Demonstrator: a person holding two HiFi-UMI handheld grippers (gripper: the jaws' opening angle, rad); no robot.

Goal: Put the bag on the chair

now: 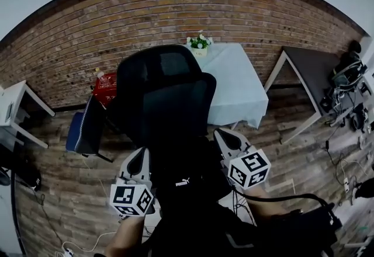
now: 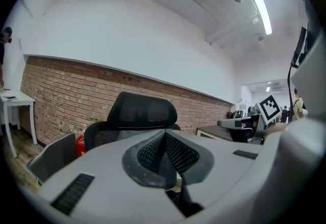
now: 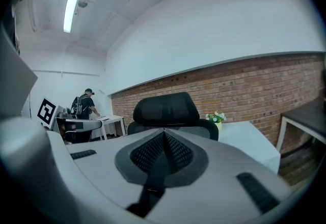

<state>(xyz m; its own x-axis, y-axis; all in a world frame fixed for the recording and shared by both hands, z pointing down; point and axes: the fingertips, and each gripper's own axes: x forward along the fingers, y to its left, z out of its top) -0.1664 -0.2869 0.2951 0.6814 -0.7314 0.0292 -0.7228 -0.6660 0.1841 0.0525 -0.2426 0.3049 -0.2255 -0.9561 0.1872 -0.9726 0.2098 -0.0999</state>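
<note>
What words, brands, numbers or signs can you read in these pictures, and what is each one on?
"puma": small white mark on the black bag.
Red box: white print, too small to read.
Left hand-held gripper and right hand-held gripper: square marker patterns, no words.

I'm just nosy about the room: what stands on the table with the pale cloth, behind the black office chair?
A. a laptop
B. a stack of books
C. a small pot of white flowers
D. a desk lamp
C: a small pot of white flowers stands at the far edge of the cloth-covered table, beyond the black office chair.
</note>
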